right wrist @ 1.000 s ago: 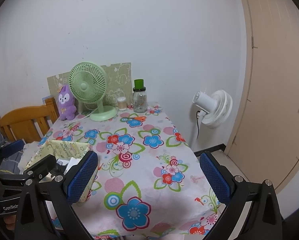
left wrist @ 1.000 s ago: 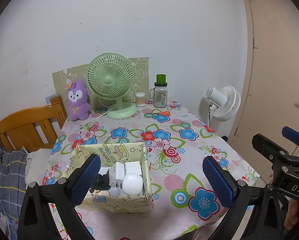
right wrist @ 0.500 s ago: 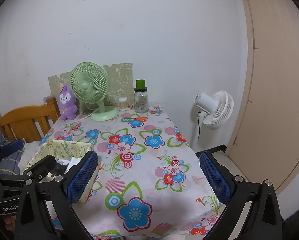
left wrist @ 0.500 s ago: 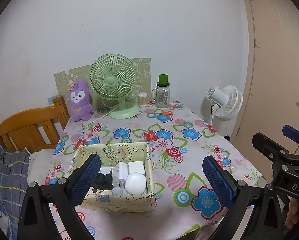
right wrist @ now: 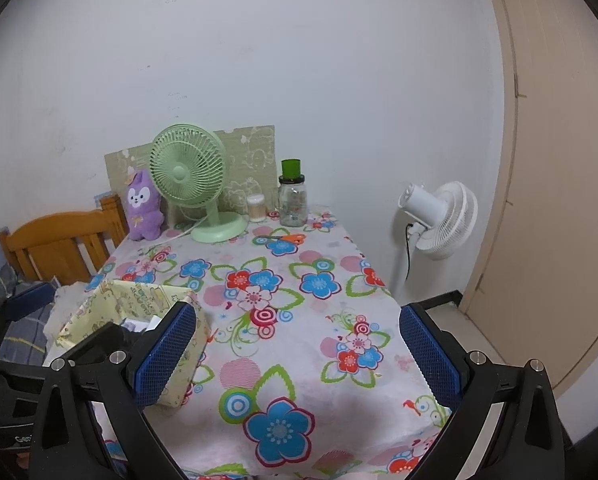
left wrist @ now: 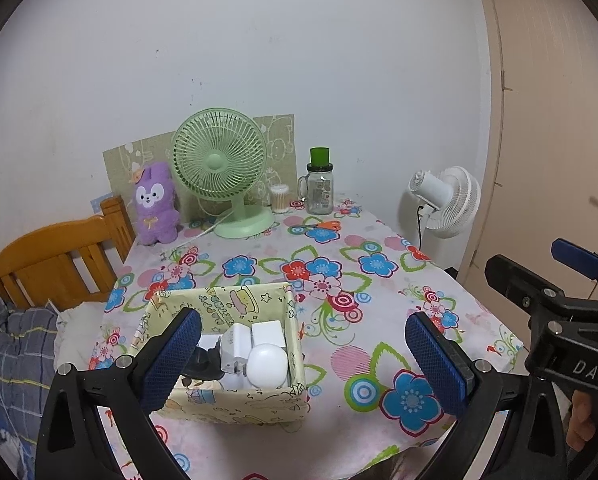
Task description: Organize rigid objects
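A: Left gripper (left wrist: pixel 303 354): jaws spread wide, nothing between the blue pads (left wrist: pixel 435 364). It hangs above the near edge of the table (left wrist: pixel 383 320).

B: Right gripper (right wrist: pixel 297 354): same, wide open, empty. It sits over the near right part of the cloth.

A: Box (left wrist: pixel 227 398): pale yellow, cartoon print, near-left on the table, open top. In the left view its left side is partly hidden by the left pad.

B: Contents?

A: White ball (left wrist: pixel 267 365) at the front right. White block (left wrist: pixel 269 333) behind it, touching or nearly so. A white plug-like piece (left wrist: pixel 235 346) just left of those. A black item (left wrist: pixel 205 362) at the left, half hidden; cannot tell what it is.

B: From the right view the box (right wrist: pixel 135 300) shows only its back wall and right side; contents mostly hidden behind the left gripper's body.

A: Far edge, by the wall: purple plush (left wrist: pixel 156 204), green fan (left wrist: pixel 219 168) beside it, small swab jar (left wrist: pixel 279 199), glass mug-jar (left wrist: pixel 320 192) with a green cap. Orange scissors (left wrist: pixel 323 225) lie flat just in front of the jar.

B: White fan (right wrist: pixel 439 220) stands on the floor, right of the table. Wooden headboard (left wrist: pixel 55 264) at left. Door (right wrist: pixel 559 200) at right.

A: All task items are in the box; both grippers stand apart from it.
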{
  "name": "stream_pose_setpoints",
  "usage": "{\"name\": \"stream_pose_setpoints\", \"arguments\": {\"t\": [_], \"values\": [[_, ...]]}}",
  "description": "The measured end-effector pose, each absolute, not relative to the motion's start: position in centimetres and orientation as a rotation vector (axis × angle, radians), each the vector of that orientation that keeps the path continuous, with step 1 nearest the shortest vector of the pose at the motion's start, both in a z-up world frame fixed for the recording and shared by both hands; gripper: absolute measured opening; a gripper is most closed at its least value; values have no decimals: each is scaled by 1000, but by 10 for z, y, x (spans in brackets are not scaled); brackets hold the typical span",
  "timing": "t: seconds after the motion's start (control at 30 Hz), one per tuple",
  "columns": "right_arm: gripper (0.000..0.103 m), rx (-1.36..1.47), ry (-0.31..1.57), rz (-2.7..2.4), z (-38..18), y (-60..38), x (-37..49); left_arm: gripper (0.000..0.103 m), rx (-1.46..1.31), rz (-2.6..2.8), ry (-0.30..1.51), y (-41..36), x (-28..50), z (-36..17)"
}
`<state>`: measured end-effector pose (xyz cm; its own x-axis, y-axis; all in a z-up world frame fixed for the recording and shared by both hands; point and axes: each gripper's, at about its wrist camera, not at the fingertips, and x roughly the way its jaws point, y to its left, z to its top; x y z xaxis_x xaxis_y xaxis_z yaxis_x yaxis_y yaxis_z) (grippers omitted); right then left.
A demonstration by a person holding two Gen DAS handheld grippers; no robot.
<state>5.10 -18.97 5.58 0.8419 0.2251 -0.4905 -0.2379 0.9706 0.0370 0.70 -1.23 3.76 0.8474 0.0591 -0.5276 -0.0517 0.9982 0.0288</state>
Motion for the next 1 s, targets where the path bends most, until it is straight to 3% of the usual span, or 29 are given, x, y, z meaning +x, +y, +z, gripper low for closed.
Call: {"name": "stream_pose_setpoints", "arguments": {"t": [1.0], "values": [[103, -49, 504, 249, 61, -178, 54, 103, -52, 65, 568, 6, 11, 35]]}}
